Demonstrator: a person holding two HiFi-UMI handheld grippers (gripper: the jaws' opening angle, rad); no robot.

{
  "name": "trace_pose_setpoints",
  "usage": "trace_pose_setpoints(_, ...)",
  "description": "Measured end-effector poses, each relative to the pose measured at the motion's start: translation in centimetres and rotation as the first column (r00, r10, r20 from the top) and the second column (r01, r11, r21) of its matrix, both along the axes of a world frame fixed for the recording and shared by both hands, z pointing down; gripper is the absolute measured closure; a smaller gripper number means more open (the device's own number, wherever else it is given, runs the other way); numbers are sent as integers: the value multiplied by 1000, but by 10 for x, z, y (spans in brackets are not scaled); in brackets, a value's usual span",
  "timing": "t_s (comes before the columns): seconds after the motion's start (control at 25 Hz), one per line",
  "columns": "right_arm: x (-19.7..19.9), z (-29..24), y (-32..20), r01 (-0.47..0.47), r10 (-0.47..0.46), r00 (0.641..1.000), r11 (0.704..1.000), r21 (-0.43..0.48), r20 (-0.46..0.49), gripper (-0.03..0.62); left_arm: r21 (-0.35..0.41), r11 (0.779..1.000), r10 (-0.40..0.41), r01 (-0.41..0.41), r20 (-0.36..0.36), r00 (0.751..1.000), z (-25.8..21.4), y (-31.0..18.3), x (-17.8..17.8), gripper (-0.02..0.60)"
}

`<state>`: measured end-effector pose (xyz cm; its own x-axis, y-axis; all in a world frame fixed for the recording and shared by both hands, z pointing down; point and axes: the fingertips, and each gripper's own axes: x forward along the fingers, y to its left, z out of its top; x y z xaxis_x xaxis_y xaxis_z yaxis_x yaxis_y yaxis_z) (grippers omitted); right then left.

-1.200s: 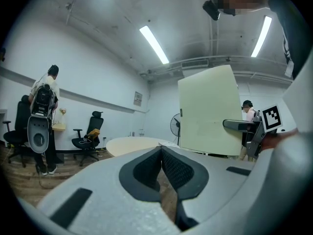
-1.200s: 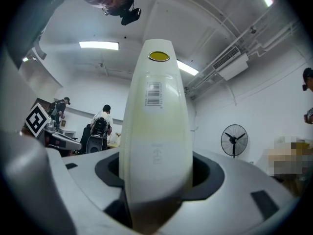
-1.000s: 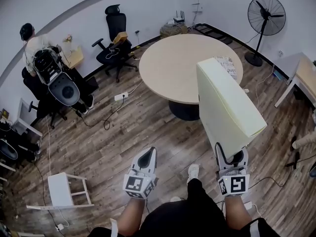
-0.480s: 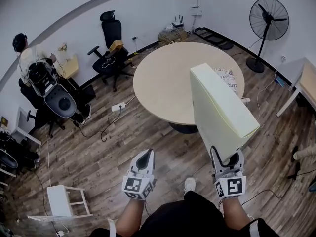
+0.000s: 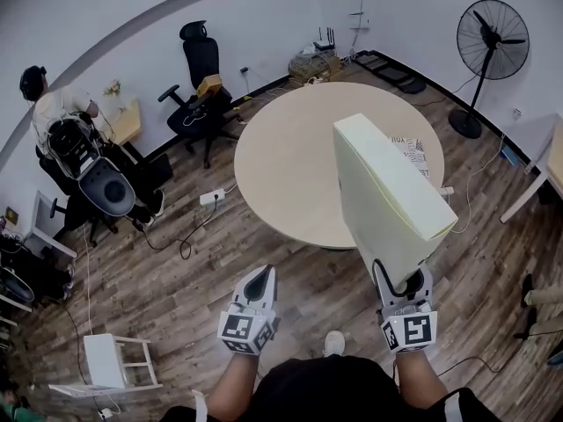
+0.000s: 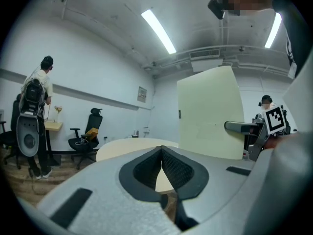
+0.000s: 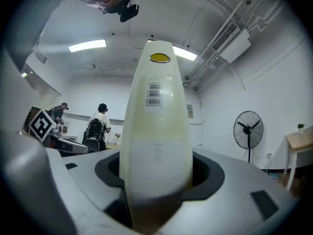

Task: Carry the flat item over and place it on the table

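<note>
With the right tool (image 5: 403, 281) clamped on the upright pad (image 5: 387, 192) and the left tool (image 5: 259, 281) shut empty, the pad wanted steadying until over the tabletop (image 5: 290, 156) ahead.

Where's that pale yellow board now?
Head view, right side: the board stands upright, clamped in the right gripper, in front of the round table.

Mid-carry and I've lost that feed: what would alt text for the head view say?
The right tool grips a pale yellow flat pad by its lower edge, holding it on edge and leaning, with a round table just ahead. The left tool is shut and empty beside it, above a wooden floor.
</note>
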<state>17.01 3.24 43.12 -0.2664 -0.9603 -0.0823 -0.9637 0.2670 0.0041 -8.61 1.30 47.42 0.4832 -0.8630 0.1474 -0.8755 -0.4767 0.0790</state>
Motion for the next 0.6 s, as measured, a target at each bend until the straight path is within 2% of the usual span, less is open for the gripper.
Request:
trace_pose_setpoints(0.12,3,1,-19,14,-14,1000,1000,-11,11,316,-18,1000,-16,15,-23,1000,0,-14,-1,580)
trace_pose_setpoints(0.44,-9,14,-67,43,-39,997,997,-58,61,316,-29,999,-21,21,19,1000,10,-54,-15,580)
trace_pose_setpoints(0.6,-23,22,-102,74,-64,993,993,-89,103,318,-40,999,-14,14,7,1000,19,-93,-24,580)
